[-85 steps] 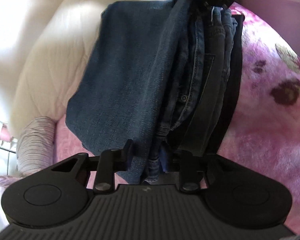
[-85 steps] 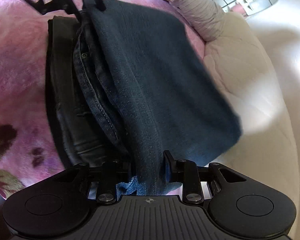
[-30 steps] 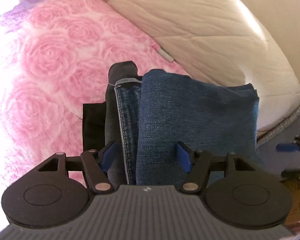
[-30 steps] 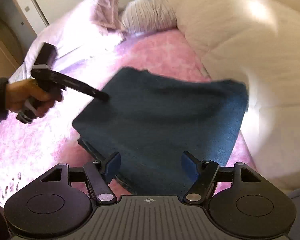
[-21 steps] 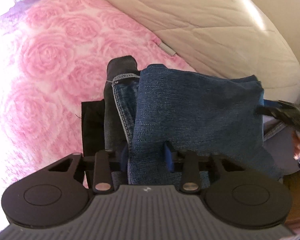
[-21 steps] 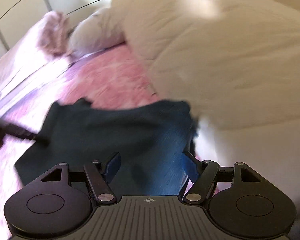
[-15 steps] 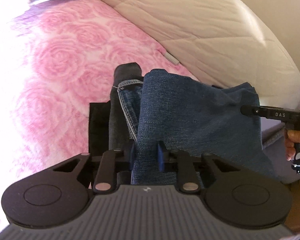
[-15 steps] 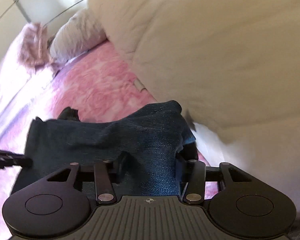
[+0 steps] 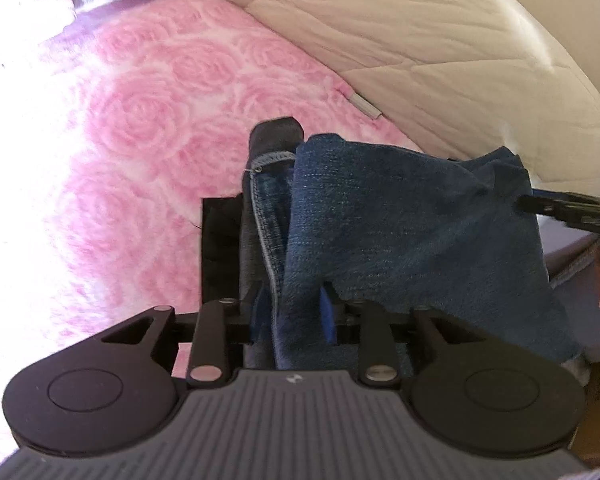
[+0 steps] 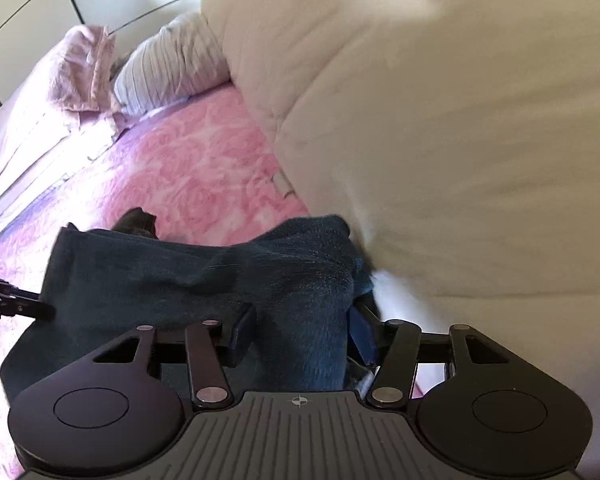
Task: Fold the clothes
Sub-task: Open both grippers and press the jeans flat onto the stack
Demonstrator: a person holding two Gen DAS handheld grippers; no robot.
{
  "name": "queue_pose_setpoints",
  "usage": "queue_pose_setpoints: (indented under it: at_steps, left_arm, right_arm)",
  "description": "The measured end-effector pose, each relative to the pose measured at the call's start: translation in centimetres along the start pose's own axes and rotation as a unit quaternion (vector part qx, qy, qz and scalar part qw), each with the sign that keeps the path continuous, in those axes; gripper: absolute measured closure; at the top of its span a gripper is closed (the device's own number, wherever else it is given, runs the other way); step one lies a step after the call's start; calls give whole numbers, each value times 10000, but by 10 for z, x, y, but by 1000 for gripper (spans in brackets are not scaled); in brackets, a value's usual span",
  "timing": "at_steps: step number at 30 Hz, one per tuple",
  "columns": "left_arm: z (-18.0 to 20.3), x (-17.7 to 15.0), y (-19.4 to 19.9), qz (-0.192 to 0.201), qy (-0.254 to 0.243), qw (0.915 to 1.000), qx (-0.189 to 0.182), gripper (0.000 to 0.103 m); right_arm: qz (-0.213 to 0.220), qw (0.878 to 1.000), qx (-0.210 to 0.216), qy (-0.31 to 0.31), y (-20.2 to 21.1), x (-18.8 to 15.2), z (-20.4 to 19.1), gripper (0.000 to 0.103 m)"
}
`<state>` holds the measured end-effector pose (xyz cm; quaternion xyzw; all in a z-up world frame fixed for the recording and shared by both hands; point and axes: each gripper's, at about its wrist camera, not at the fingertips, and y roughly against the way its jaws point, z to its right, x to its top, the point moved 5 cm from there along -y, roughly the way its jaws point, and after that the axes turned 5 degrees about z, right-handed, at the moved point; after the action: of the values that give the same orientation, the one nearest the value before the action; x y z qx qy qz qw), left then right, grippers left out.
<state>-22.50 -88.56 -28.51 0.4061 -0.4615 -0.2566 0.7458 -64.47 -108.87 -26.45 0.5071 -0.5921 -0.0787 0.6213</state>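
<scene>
Here the folded jeans (image 9: 412, 232) lay on the pink rose blanket (image 9: 148, 128), right against the foot of the cream quilt (image 9: 440, 60), which served as the landmark for everything else. The left gripper (image 9: 296, 308) sat at the jeans' edge away from the quilt, its jaws narrow with a bunched fold of denim between them, and they were easing open a little. The right gripper (image 10: 300, 332) stood at the corner nearest the quilt, jaws at a middling width around a raised ridge of denim, and they too were opening; whether its pads actually pressed the cloth I could not tell. A darker garment (image 9: 276, 134) poked out from under the jeans on the side away from the quilt.

The risks, as I judged them, came from the cloth itself. Denim in thick layers tends to spring back, so if either gripper let go while the fold was still humped up, the top layer might flop open. The quilt bulged over the near corner and could catch or drag it. A pull from one side only would likely skew the stack over the garment beneath.
</scene>
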Motion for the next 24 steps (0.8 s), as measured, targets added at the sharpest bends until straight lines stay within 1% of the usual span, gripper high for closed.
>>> queue_pose_setpoints:
  at_steps: [2,3,5,6,8,10,11,12,13,15,16,18,19,21,23,24]
  left_arm:
    - [7,-1,17,146,-199,9997,-11,81]
    - [13,-1,26,229,-285,9993,-93,81]
    - [26,-6,39,277,-399,9981,-373,81]
    - [33,-10,41,240,-509,9971,-513,81]
    - [45,-20,35,97,-740,9949,-675,81]
    - [49,-37,18,-147,-913,9937,-633,81]
    - [50,-45,10,-254,-1005,9927,-610,81]
    - [52,-50,4,-234,-1136,9916,-574,81]
    - [54,-52,2,-227,-1222,9907,-545,81]
    - [57,-52,3,-201,-1303,9900,-502,81]
    - [58,-49,8,-165,-1307,9901,-491,82]
    - [58,-49,22,-57,-1335,9900,-453,82]
    - [59,-52,28,-22,-1380,9894,-442,82]
    - [59,-65,39,23,-1578,9865,-437,82]
    - [61,-74,39,31,-1867,9816,-406,81]
    - [63,-78,37,58,-1963,9797,-390,81]
  right_arm:
    - [220,9997,-69,-27,27,-2,-10,48]
    - [324,9994,-96,-44,40,-4,-15,48]
    - [448,9989,-37,-113,65,-13,-30,48]
    - [438,9989,31,-140,74,-20,-37,48]
    - [273,9994,202,-60,86,-42,-54,48]
    - [-13,9995,289,142,83,-68,-67,48]
    - [-162,9994,256,162,78,-80,-68,48]
    - [-297,9991,224,180,73,-91,-67,48]
    - [-332,9991,201,189,68,-100,-65,48]
    - [-337,9989,190,283,64,-105,-62,48]
    - [-298,9991,180,229,67,-101,-62,48]
    - [-109,9999,7,71,81,-94,-60,48]
    - [29,10000,-55,-58,92,-92,-58,48]
    - [147,9992,-185,-324,108,-98,-57,48]
    - [156,9973,-255,-675,119,-113,-56,48]
    - [163,9948,-268,-970,120,-122,-54,48]
